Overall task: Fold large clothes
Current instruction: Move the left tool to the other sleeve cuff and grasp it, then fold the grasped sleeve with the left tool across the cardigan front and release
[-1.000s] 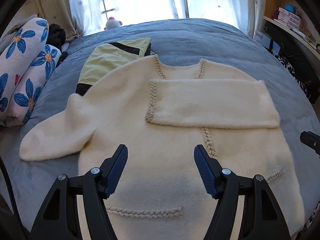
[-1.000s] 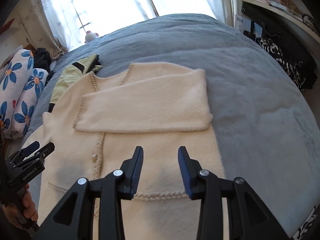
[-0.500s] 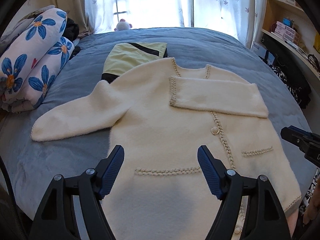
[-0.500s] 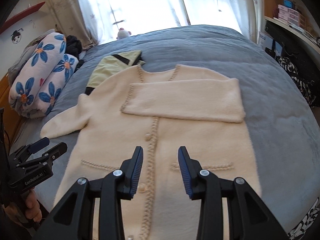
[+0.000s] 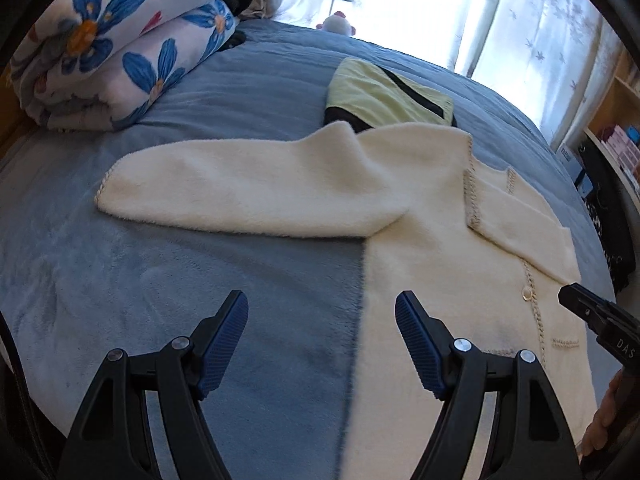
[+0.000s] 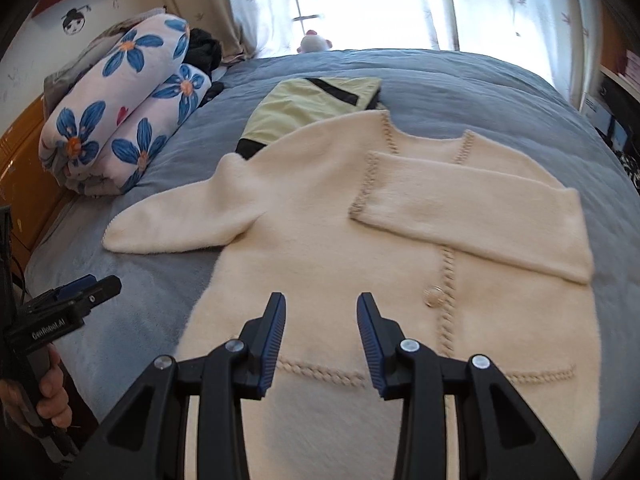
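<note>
A cream fleece cardigan (image 6: 340,216) with braided trim lies flat, front up, on the blue-grey bed (image 6: 460,92). Its right sleeve (image 6: 472,216) is folded across the chest. Its left sleeve (image 5: 248,192) lies stretched out to the left on the bed; it also shows in the right wrist view (image 6: 176,224). My left gripper (image 5: 322,338) is open and empty, above the bed by the cardigan's left side edge, short of the outstretched sleeve. My right gripper (image 6: 320,328) is open and empty above the cardigan's lower front.
A folded yellow-green garment with black trim (image 5: 384,96) lies beyond the cardigan's shoulder. A rolled floral quilt (image 5: 116,48) sits at the far left of the bed. A small plush toy (image 6: 316,42) stands by the curtained window. Shelves (image 5: 616,128) are at the right.
Both grippers have swung left. The left gripper has moved from over the cardigan's body to its left edge, facing the outstretched sleeve. Both stay open.
</note>
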Available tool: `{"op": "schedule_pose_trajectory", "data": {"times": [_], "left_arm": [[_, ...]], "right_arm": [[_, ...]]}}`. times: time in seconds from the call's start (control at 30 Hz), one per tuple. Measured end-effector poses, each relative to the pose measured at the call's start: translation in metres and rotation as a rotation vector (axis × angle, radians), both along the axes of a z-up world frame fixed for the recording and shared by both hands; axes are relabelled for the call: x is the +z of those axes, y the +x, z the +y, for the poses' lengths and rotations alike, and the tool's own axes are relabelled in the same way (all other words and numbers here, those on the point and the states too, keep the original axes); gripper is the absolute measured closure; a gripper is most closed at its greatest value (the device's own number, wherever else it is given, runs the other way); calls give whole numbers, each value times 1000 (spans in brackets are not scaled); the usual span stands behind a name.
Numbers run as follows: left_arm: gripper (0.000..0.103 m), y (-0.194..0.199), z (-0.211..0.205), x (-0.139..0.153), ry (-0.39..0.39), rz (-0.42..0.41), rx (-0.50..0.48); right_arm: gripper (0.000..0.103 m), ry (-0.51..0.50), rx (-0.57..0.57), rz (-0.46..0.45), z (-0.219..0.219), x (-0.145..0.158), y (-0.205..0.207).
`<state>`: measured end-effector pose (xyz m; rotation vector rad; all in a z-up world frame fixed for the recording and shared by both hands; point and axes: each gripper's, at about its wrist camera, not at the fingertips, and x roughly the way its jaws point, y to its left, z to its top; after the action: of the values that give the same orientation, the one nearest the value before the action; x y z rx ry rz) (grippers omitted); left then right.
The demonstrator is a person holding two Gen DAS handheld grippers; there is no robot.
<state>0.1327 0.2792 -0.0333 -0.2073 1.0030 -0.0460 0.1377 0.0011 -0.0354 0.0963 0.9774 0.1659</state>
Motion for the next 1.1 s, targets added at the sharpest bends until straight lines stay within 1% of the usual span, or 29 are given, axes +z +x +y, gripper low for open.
{"op": "schedule_pose_trajectory", "data": {"times": [0.1, 0.2, 0.33, 0.43, 0.53, 0.6, 0.8, 0.83, 0.9, 0.93, 0.97, 1.0, 1.03, 1.07, 1.1], "left_arm": [[28, 19, 38, -22, -56, 22, 36], [28, 39, 75, -44, -110, 38, 75], [28, 63, 121, -76, -191, 59, 171], [28, 79, 144, -99, -237, 80, 235], [28, 89, 160, -117, -276, 88, 285], [29, 95, 167, -125, -298, 77, 299], [29, 119, 176, -131, -285, 61, 273], [31, 124, 177, -132, -283, 60, 267], [41, 126, 180, -131, -275, 57, 264], [53, 129, 182, -131, -267, 55, 266], [72, 131, 185, -131, -259, 53, 272], [83, 133, 187, -130, -252, 52, 278], [89, 134, 189, -130, -260, 55, 274], [92, 135, 189, -129, -255, 58, 275], [93, 137, 185, -125, -226, 55, 274]], "right_arm": [[66, -20, 14, 2, 23, -11, 20], [66, -18, 26, 12, 41, -22, 37], [66, -13, 38, 30, 58, -36, 55], [66, -18, 46, 49, 68, -47, 67], [66, -21, 51, 66, 71, -57, 75], [66, -26, 51, 73, 73, -62, 80], [66, -33, 34, 87, 70, -73, 92], [66, -33, 30, 89, 69, -75, 94], [66, -27, 21, 95, 67, -77, 97], [66, -23, 17, 97, 66, -79, 98], [66, -21, 15, 99, 64, -80, 98], [66, -20, 12, 103, 63, -81, 99], [66, -18, 13, 106, 62, -82, 99], [66, -17, 14, 110, 60, -83, 98], [66, -18, 14, 112, 58, -83, 98]]}}
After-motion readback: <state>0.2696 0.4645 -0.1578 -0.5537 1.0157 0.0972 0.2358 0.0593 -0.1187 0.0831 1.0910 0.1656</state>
